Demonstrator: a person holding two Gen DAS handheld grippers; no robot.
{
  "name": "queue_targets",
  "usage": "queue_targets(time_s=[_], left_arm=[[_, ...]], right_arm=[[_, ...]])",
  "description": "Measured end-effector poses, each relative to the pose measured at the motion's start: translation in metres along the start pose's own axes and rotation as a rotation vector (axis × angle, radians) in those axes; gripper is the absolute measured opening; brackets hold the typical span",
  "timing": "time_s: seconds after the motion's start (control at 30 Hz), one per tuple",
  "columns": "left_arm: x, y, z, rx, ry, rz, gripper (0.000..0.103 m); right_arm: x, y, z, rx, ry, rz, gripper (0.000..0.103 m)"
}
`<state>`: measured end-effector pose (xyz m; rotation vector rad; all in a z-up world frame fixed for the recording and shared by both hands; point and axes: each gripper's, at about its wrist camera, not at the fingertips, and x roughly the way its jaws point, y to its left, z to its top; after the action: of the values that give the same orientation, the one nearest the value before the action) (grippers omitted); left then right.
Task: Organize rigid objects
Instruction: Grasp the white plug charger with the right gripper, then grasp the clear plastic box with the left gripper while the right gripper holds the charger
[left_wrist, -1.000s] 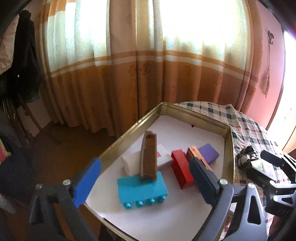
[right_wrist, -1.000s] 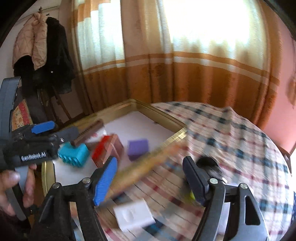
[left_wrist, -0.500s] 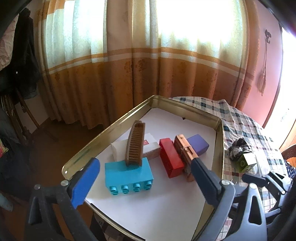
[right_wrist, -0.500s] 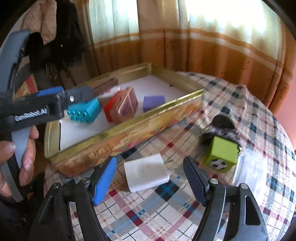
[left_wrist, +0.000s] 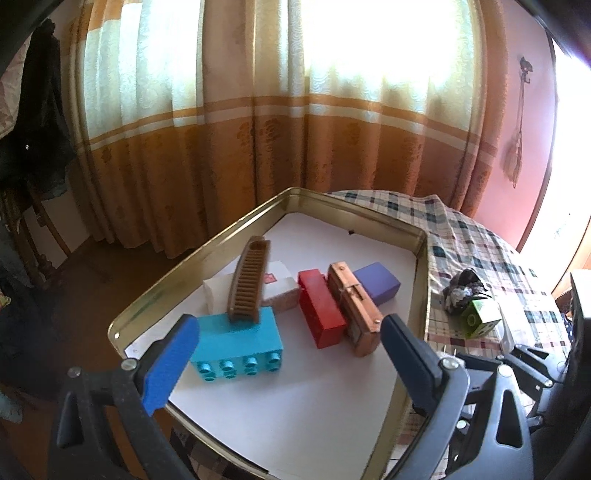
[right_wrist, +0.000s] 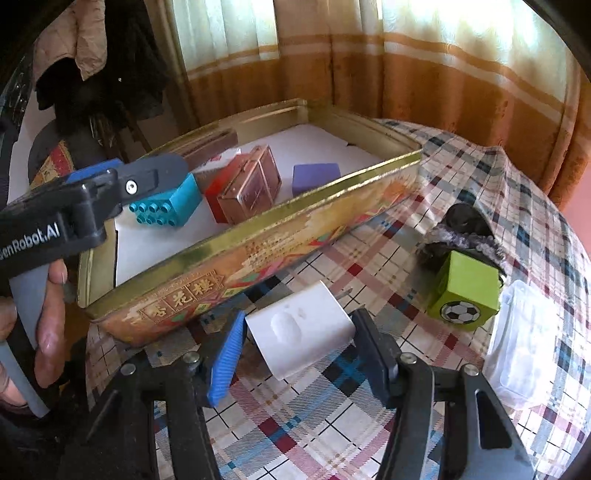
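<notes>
My right gripper (right_wrist: 301, 326) is closing on a white block (right_wrist: 306, 332) that lies on the checked tablecloth in front of the gold tray (right_wrist: 258, 240); both pads touch its sides. My left gripper (left_wrist: 290, 332) hangs open over the tray's near end with nothing between its fingers. Inside the tray lie a turquoise studded brick (left_wrist: 236, 343), a brown ridged curved piece (left_wrist: 249, 284) leaning on a white box (left_wrist: 282, 290), a red block (left_wrist: 319, 310), a copper box (left_wrist: 354, 310) and a purple block (left_wrist: 376, 282).
A green cube with a football print (right_wrist: 463, 291) stands right of the white block, a dark fuzzy band (right_wrist: 458, 232) behind it. A clear plastic container (right_wrist: 524, 347) lies at the far right. A hand (right_wrist: 48, 314) holds the left gripper. Curtains hang behind.
The right gripper dropped toward the table and tipped down, and its fingers narrowed from wide apart onto the white block. The left gripper shifted slightly over the tray and stayed open.
</notes>
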<state>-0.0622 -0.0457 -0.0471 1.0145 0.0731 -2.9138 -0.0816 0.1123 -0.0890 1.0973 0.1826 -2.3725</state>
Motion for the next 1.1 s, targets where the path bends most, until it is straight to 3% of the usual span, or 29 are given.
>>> queue_targets(time_s=[0.2, 0.43, 0.7, 1.1], left_arm=[[-0.006, -0.015, 0.000, 0.023, -0.011, -0.024, 0.100], [-0.016, -0.057, 0.003, 0.099, -0.041, -0.084, 0.100], [-0.015, -0.113, 0.001, 0.215, -0.039, -0.149, 0.100], [0.009, -0.180, -0.017, 0.260, 0.057, -0.240, 0.100]], right_arm=[[-0.036, -0.016, -0.008, 0.038, -0.126, -0.062, 0.061], [-0.083, -0.070, -0.029, 0.161, -0.227, -0.176, 0.061], [-0.099, -0.116, -0.038, 0.251, -0.253, -0.294, 0.061], [-0.099, -0.162, -0.057, 0.351, -0.234, -0.375, 0.061]])
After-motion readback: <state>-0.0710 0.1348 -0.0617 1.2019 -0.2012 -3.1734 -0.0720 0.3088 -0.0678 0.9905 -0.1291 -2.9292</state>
